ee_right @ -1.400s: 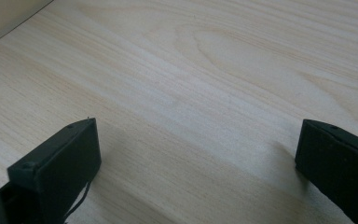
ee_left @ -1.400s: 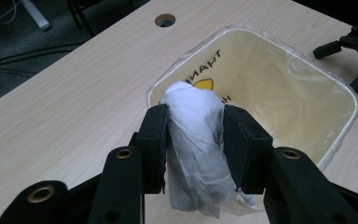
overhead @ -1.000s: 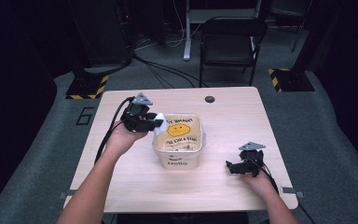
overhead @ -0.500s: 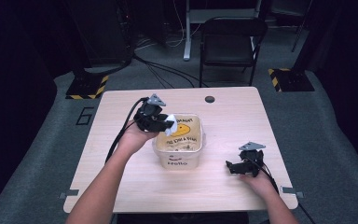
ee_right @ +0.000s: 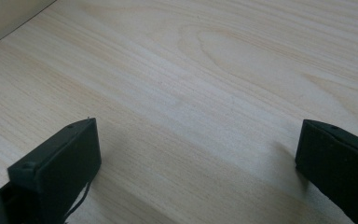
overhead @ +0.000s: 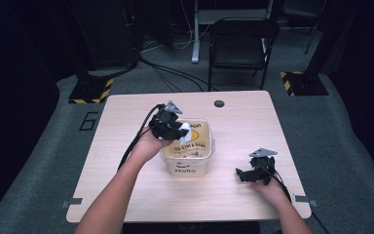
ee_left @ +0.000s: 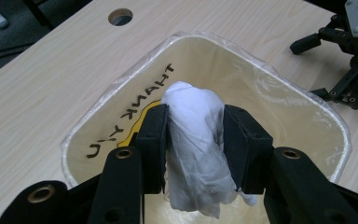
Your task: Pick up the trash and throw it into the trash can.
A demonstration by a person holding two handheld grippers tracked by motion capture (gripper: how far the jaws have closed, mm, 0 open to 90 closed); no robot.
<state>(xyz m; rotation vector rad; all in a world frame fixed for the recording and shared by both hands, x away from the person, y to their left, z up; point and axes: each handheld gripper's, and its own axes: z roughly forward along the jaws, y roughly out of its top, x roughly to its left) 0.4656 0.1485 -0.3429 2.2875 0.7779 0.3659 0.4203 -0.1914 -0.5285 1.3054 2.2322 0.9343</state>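
A cream square tub (overhead: pixel 191 167) with a clear liner, a yellow face and black lettering stands at the table's middle. My left gripper (overhead: pixel 181 130) hovers over its left rim, shut on a crumpled white tissue (overhead: pixel 186 131). In the left gripper view the tissue (ee_left: pixel 193 140) is pinched between both jaws above the tub's mouth (ee_left: pixel 279 95). My right gripper (overhead: pixel 242 174) rests on the table right of the tub, open, with bare wood (ee_right: pixel 205 93) between its jaws.
A round cable hole (overhead: pixel 218 103) sits near the table's far edge. Beyond the table stand a black chair (overhead: pixel 243 36) and floor cables. The other gripper (ee_left: pixel 349 56) lies past the tub in the left gripper view. Bare wood spans the table's left and right sides.
My left gripper has carried the white tissue rightward, from beside the tub's left side to above its opening. The right gripper has stayed put.
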